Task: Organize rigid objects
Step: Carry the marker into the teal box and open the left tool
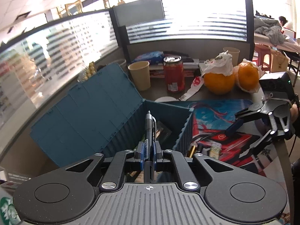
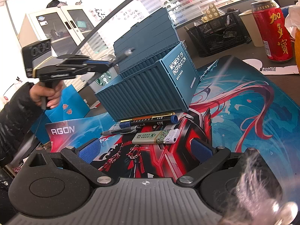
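Left wrist: slim pen (image 1: 149,131), ribbed box (image 1: 120,123).

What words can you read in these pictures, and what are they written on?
"MOMENT OF INSPIRATION": end wall of the blue container box.
"AGON": corner of the desk mat.
"加多宝" in big yellow letters: red can.
Starbucks mermaid sign, no words legible: cup.
Lighter print and QR slip: too small to read.

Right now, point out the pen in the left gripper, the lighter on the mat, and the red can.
pen (image 1: 149,129), left wrist view, on its dark barrel above the fingers.
lighter (image 2: 155,136), right wrist view, on its printed body.
red can (image 2: 271,31), right wrist view, on its lettered side.
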Motion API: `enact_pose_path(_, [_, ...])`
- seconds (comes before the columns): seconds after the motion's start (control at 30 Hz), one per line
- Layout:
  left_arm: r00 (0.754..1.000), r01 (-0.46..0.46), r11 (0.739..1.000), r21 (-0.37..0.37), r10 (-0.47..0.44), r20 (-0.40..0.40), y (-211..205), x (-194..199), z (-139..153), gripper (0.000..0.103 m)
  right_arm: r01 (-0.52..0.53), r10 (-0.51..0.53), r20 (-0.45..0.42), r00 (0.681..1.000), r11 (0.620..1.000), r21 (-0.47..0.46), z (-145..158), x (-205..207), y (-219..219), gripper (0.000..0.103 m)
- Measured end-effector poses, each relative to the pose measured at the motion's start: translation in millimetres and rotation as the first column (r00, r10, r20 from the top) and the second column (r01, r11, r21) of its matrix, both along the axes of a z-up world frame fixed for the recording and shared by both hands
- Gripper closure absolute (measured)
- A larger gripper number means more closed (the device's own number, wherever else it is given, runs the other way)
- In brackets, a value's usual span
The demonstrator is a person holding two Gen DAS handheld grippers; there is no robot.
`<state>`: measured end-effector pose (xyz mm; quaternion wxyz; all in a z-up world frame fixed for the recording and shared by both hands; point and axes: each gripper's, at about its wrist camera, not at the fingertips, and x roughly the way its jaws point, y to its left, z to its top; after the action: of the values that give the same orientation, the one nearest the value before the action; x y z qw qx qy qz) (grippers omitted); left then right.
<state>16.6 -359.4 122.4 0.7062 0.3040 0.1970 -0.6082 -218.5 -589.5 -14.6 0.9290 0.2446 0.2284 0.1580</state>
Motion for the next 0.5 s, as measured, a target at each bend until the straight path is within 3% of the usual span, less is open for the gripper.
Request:
enact_pose_path(0.33, [0.999, 0.003, 0.999, 0.039, -0.001, -0.055, -22, 29, -24, 0.095, 0.001, -0.001, 0.0, 1.0, 1.0, 0.002, 0, 0, 0, 0.0])
enact_pose_path(0.5, [0.998, 0.004, 1.0, 0.024, -0.002, -0.067, -20, 27, -24, 0.094, 0.001, -0.001, 0.0, 1.0, 1.0, 0.002, 0, 0, -1, 0.0])
